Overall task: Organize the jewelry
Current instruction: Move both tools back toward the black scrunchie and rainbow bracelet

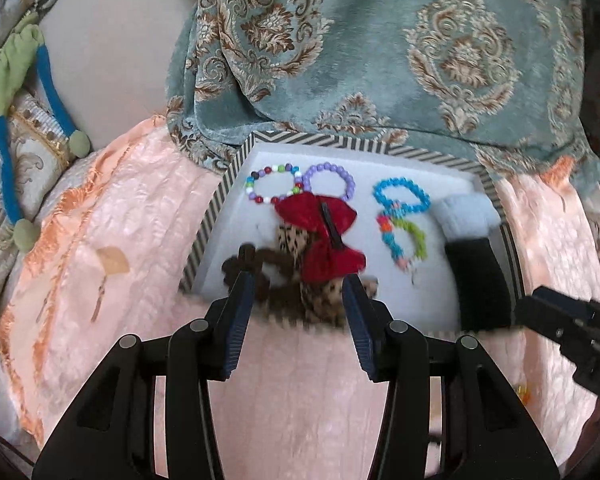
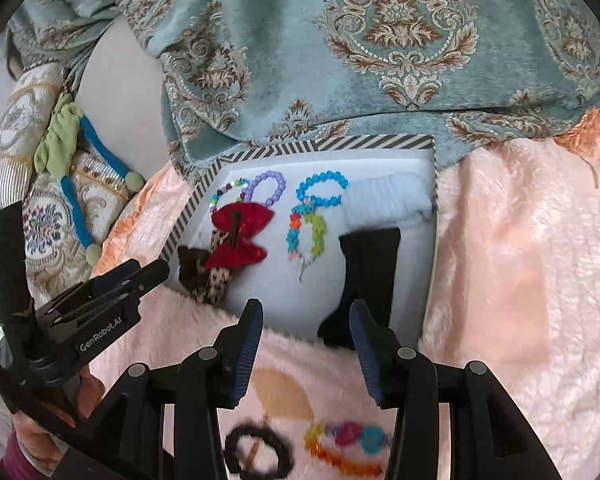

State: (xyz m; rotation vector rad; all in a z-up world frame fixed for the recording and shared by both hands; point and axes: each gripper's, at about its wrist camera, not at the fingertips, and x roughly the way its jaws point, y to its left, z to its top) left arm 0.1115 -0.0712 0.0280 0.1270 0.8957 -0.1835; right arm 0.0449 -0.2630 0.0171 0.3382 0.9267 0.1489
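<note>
A striped-rim tray [image 1: 216, 204] [image 2: 380, 143] with a white inside lies on a pink blanket. In it are a multicolour bead bracelet [image 1: 256, 196], a purple bead bracelet [image 1: 342, 176] [image 2: 278, 184], a blue bead bracelet [image 1: 404, 184] [image 2: 324, 178], a mixed bright bracelet [image 1: 404, 236] [image 2: 316, 232], a red bow clip [image 1: 324, 236] [image 2: 240, 236], leopard and brown hair ties [image 1: 288, 280], a white band [image 2: 384, 200] and a black band [image 1: 480, 280] [image 2: 372, 264]. My left gripper [image 1: 300, 284] is open at the tray's near edge over the hair ties. My right gripper [image 2: 306, 312] is open near the black band.
A black hair tie [image 2: 260, 456] and a colourful bead bracelet [image 2: 348, 444] lie on the pink blanket [image 2: 520, 280] below the right gripper. A teal patterned cloth [image 1: 380, 60] lies behind the tray. A blue and green cord [image 1: 52, 92] lies at the left.
</note>
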